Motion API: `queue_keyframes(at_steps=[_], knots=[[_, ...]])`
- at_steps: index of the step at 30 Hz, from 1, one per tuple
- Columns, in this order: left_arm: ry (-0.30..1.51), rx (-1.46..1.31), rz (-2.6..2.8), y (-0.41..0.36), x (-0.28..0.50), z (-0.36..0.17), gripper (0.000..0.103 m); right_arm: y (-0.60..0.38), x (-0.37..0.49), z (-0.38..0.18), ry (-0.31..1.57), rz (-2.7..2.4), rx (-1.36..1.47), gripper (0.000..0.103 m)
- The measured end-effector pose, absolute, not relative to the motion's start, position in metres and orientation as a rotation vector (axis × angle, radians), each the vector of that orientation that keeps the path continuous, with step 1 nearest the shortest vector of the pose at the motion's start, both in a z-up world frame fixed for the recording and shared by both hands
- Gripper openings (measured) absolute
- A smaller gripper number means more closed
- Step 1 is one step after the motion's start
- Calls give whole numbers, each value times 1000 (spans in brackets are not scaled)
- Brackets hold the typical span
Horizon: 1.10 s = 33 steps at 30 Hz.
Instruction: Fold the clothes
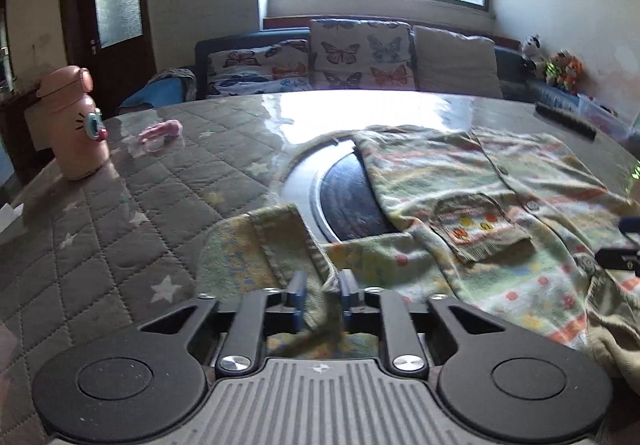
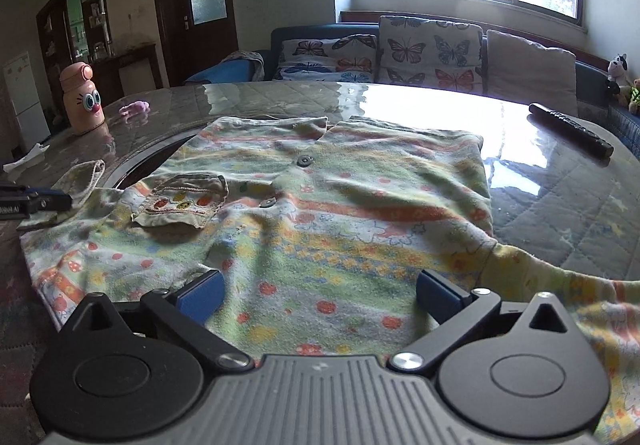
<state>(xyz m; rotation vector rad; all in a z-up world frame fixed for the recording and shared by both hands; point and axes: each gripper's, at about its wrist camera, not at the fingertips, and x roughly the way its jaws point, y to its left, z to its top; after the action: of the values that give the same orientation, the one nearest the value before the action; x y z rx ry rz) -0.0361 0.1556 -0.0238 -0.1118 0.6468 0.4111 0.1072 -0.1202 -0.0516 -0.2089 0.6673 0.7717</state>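
Note:
A child's patterned shirt [image 2: 340, 213] with buttons and a small chest pocket [image 2: 182, 205] lies spread on the table. Its left sleeve [image 1: 280, 241] reaches toward my left gripper [image 1: 323, 291], whose blue pads are shut on the sleeve's cuff. The shirt body shows to the right in the left wrist view [image 1: 500, 205]. My right gripper [image 2: 320, 291] is open, its blue pads [image 2: 202, 295] wide apart just above the shirt's lower hem. The left gripper's tip shows at the left edge of the right wrist view [image 2: 36, 201].
A pink cartoon bottle [image 1: 76, 125] and a small pink toy [image 1: 160, 131] stand at the table's far left. A black remote [image 2: 570, 131] lies at the far right. The quilted table cover [image 1: 120, 213] has a glossy film. A sofa with butterfly cushions [image 2: 428, 53] stands behind.

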Motion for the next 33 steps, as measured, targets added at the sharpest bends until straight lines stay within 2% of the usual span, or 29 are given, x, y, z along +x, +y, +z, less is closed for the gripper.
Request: queue_keyframes(at_steps=[8, 15, 18, 22, 25, 27, 29, 30, 31, 33], knots=[[607, -207, 643, 210, -74, -17, 7, -116, 105, -52, 663, 759, -247, 103], [617, -143, 457, 171, -79, -13, 9, -115, 104, -52, 663, 759, -250, 103], [626, -127, 396, 154, -67, -16, 18, -115, 104, -52, 663, 760, -248, 103], [639, -94, 335, 138, -53, -20, 37, -115, 105, -53, 663, 760, -246, 103], [650, -60, 315, 132, -44, -23, 39, -116, 104, -53, 663, 760, -246, 103], [671, -55, 324, 133, -39, -27, 37, -116, 104, -53, 663, 760, -246, 103], [678, -64, 348, 138, -37, -31, 20, -116, 104, -53, 663, 760, -246, 103], [672, -76, 353, 142, -39, -29, 16, -116, 104, -53, 663, 760, -246, 103], [665, -87, 360, 146, -41, -28, 9, -116, 104, -53, 663, 760, -246, 103], [626, -104, 401, 154, -49, -20, 7, -116, 104, -53, 663, 760, -246, 103]])
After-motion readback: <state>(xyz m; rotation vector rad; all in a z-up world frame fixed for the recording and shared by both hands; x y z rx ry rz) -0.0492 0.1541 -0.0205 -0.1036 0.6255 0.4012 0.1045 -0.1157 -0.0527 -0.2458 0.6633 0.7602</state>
